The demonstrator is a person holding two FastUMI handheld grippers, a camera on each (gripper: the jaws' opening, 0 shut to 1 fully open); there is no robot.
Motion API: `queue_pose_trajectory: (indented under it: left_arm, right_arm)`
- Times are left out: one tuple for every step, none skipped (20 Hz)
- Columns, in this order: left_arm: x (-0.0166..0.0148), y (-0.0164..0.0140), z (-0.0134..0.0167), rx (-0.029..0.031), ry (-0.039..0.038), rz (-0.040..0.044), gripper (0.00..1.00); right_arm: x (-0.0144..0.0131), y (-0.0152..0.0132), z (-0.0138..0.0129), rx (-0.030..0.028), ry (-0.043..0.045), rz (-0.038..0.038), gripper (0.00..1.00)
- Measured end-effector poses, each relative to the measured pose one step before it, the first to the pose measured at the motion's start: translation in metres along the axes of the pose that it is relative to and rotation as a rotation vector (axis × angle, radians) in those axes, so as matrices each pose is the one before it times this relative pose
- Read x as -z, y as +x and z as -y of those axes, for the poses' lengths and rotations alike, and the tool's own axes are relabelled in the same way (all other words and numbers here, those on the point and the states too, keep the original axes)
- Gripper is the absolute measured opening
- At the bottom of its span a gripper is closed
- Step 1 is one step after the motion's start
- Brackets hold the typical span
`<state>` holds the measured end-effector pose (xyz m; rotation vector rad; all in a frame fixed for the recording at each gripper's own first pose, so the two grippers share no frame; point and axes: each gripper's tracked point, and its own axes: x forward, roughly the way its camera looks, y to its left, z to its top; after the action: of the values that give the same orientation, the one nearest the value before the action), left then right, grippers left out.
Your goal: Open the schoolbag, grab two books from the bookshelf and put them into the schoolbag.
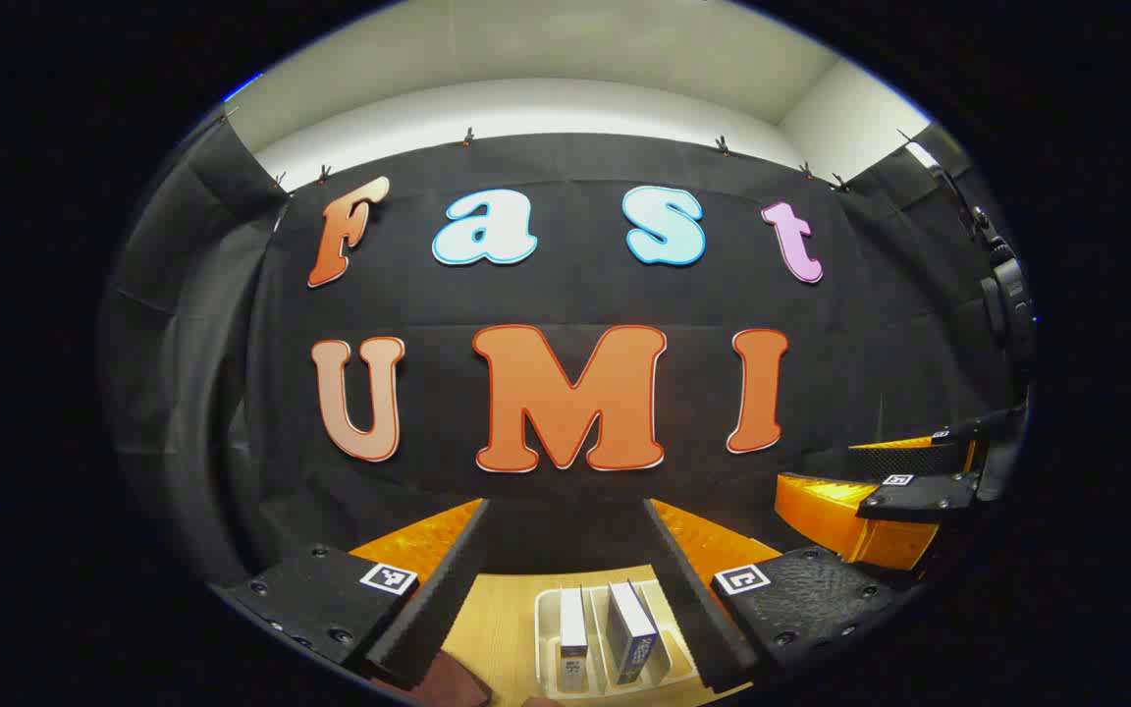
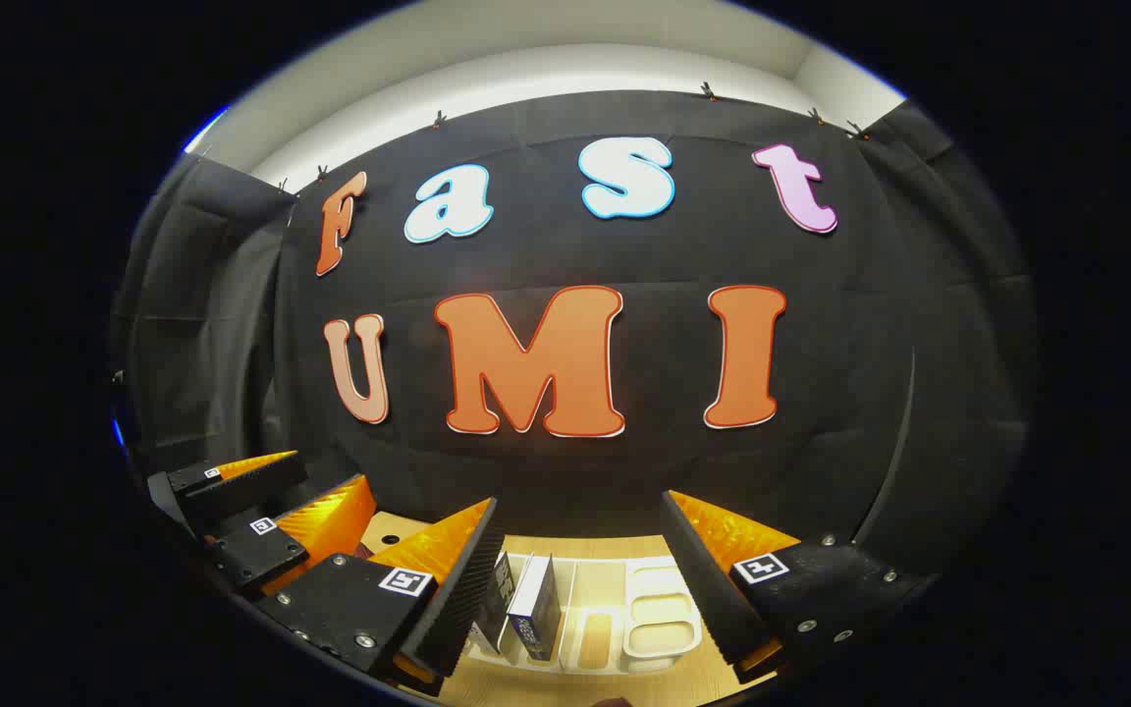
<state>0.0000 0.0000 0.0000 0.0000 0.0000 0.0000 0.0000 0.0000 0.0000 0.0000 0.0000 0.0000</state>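
Both grippers are spread apart, holding nothing. 2 books [image 1: 615, 628] stand upright in a white bookshelf [image 1: 548, 638] on the bench [image 1: 497, 619], below and between the left gripper [image 1: 565, 579] fingers; the right gripper [image 2: 580, 579] hovers above them too.

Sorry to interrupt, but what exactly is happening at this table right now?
A person holds two grippers above a wooden table, both open and holding nothing. Below the left gripper, two books stand upright in a white rack. The right gripper hovers beside it. Neither book has been gripped, so the book-fetching step has not yet begun.
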Motion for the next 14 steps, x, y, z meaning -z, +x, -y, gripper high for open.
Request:
queue_pose_trajectory:
  left_arm:
    - [0.00219,0.00228,0.00202,-0.00767,0.00018,-0.00417,0.94]
    - [0.00371,0.00239,0.00019,-0.00952,-0.00337,-0.00360,0.94]
    - [0.00211,0.00213,0.00189,-0.00250,-0.00371,-0.00576,0.94]
    - [0.00125,0.00107,0.00099,-0.00655,-0.00632,-0.00323,0.94]
    - [0.00232,0.00097,0.00138,-0.00466,-0.00430,-0.00385,0.94]
    - [0.00043,0.00060,0.00119,-0.00836,-0.00223,-0.00036,0.94]
    - [0.00156,0.00130,0.00093,-0.00356,0.00145,-0.00128,0.94]
    - [-0.00118,-0.00089,0.00211,-0.00292,0.00468,-0.00049,0.94]
    - [0.00239,-0.00002,0.00127,-0.00526,0.00612,-0.00155,0.94]
    - [-0.00073,0.00135,0.00030,-0.00546,0.00323,0.00165,0.94]
    - [-0.00002,-0.00054,0.00002,-0.00315,-0.00002,0.00209,0.94]
    - [-0.00031,-0.00081,0.00088,-0.00146,-0.00251,0.00100,0.94]
    - [0.00160,0.00012,0.00064,0.00114,-0.00182,0.00029,0.94]
    - [0.00008,-0.00123,0.00016,-0.00235,-0.00167,-0.00063,0.94]
  right_arm:
    - [-0.00152,0.00286,0.00440,0.00143,-0.01086,0.00973,0.95]
    - [0.00023,0.00204,0.00286,0.00119,-0.00989,0.00267,0.96]
    - [0.00158,0.00070,-0.00055,-0.00895,-0.00431,0.00122,0.96]
    - [0.00103,0.00110,-0.00070,-0.00876,0.00200,0.00170,0.95]
    - [0.00137,0.00012,0.00137,-0.00701,0.00269,-0.00132,0.95]
    - [0.00102,0.00039,0.00092,-0.00418,0.00017,-0.00115,0.96]
    - [0.00206,0.00032,0.00319,-0.00160,-0.00133,-0.00023,0.95]
    - [0.00050,0.00066,0.00126,-0.00022,-0.00120,-0.00040,0.95]
    - [0.00204,0.00019,0.00169,-0.00003,0.00140,-0.00302,0.95]
    - [-0.00031,0.00103,-0.00002,-0.00290,0.00860,0.00192,0.95]
    - [-0.00091,-0.00061,-0.00050,-0.00670,0.01269,0.00381,0.95]
    - [-0.00098,-0.00034,-0.00086,-0.00837,0.01003,0.00767,1.00]
    - [-0.00072,-0.00067,0.00097,-0.00249,0.00149,0.00645,1.00]
    - [-0.00056,0.00057,0.00080,0.00285,-0.00666,0.00428,0.95]
